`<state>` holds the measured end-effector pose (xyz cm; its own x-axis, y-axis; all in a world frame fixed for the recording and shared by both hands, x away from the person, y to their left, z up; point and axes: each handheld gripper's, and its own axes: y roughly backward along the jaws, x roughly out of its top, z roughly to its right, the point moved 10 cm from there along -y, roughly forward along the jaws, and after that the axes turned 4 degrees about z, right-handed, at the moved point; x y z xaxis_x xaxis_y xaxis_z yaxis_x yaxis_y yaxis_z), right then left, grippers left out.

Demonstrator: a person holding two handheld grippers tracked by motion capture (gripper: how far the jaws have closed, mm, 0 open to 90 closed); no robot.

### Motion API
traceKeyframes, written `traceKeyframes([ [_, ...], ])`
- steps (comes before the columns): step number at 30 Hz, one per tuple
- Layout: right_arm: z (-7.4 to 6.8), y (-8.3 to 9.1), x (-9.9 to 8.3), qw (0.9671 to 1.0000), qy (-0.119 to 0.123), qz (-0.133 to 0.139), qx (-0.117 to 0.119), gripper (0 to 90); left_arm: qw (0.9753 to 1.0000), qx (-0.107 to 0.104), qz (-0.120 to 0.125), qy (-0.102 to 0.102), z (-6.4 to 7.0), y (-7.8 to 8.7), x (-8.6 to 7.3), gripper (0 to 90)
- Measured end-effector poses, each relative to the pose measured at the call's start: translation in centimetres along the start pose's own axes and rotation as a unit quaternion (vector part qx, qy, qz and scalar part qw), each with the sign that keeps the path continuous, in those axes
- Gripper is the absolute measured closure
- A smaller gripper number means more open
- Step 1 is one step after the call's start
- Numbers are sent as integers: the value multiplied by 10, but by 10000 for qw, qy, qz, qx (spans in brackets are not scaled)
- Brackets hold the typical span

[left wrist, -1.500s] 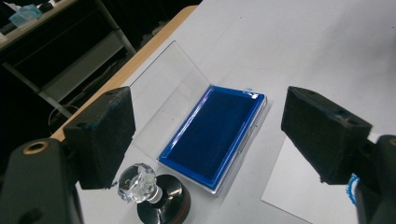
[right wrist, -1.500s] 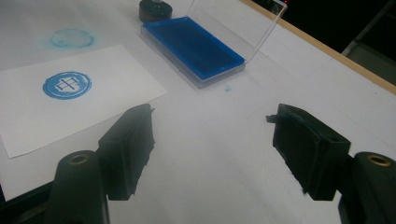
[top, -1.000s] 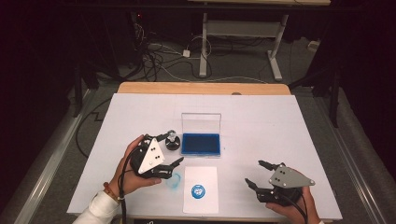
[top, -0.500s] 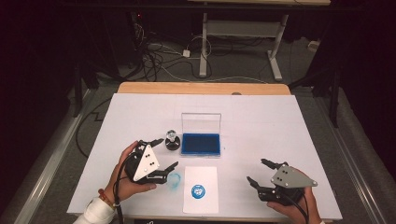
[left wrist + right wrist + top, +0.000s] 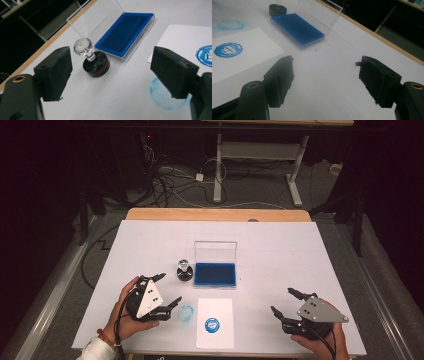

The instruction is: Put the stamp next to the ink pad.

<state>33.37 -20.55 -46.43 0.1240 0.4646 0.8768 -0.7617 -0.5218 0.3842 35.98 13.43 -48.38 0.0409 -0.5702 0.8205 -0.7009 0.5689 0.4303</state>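
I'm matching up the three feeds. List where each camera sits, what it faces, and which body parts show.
High view: above the person's side, looking forward and down on the table; both hands and the left hand-held gripper and right hand-held gripper show.
Left gripper view: rides the left hand-held gripper, facing the stamp; its open jaws show.
Right gripper view: rides the right hand-held gripper, facing the ink pad; its open jaws show.
All views share the ink pad, stamp and stamped paper.

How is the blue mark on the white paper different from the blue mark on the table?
The mark on the paper is crisp and dark, with a pattern inside; the mark on the table is a pale, smudged ring. The first lies on the paper, the second beside it. Both are round and blue.
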Motion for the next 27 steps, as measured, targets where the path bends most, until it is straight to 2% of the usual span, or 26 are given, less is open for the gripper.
traceKeyframes([
  [3, 4, 2, -2, 10000, -46, -2, -43, 278, 10000, 52, -39, 4, -1, 2, -6, 173],
  [8, 7, 6, -6, 9999, -89, -7, -110, 276, 9998, 145, -79, 149, -3, 5, -17, 173],
  [12, 10, 8, -8, 9998, -130, -27, -167, 274, 9994, 91, -128, 294, -1, 7, -30, 173],
  [14, 11, 9, -10, 9997, -139, -42, -171, 273, 9994, 56, -251, 247, 1, 7, -39, 172],
  [16, 12, 10, -12, 9996, -183, -62, -185, 259, 9987, 35, -360, 373, 3, 7, -47, 172],
  [18, 13, 9, -15, 9996, -219, -85, -187, 247, 9982, -24, -445, 400, 5, 7, -53, 172],
  [22, 12, 6, -18, 9995, -227, -135, -169, 238, 9962, -35, -536, 689, 8, 10, -64, 173],
  [25, 10, 5, -19, 9996, -215, -158, -125, 234, 9958, -30, -600, 693, 11, 11, -68, 173],
  [27, 8, 4, -18, 9997, -203, -138, -92, 232, 9957, -11, -554, 746, 12, 12, -66, 172],
])
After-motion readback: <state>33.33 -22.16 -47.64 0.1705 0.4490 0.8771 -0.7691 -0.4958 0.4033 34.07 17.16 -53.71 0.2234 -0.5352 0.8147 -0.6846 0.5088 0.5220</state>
